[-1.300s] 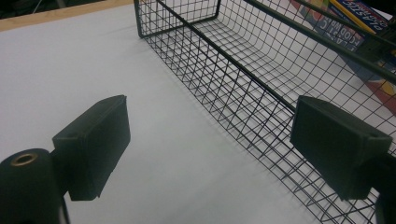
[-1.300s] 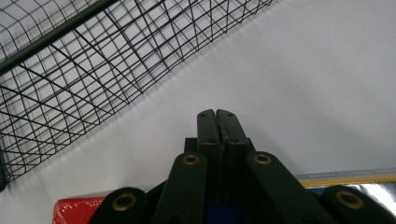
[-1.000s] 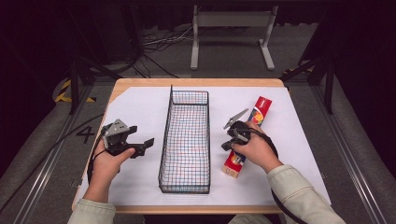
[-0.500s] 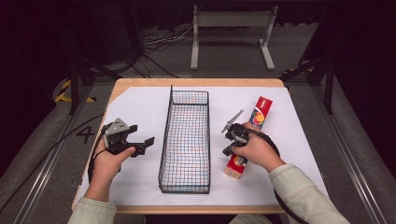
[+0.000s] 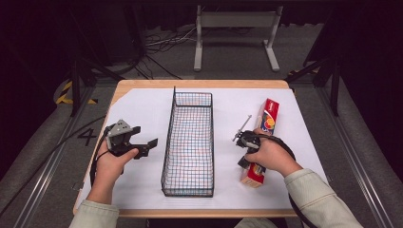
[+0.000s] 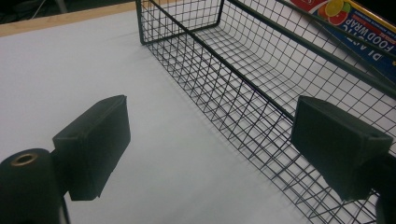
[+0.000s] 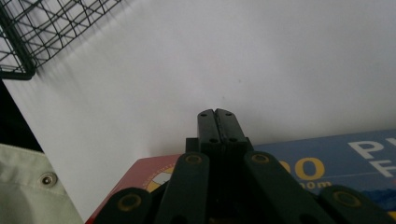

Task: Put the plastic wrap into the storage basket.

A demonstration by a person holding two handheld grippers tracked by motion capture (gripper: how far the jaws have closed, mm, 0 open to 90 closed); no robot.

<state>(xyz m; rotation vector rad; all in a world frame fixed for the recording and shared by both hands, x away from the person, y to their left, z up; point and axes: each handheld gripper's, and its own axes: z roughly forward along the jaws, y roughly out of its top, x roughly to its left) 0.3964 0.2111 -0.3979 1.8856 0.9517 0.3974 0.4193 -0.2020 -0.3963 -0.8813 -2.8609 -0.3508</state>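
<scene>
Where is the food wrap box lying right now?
In the high view the food wrap box lies on the white sheet, right of the wire basket, with the right gripper over its near end.

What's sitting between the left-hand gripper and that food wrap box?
The empty wire basket stands between the left gripper and the food wrap box, as the high view shows. In the left gripper view the box appears through the basket's mesh.
</scene>
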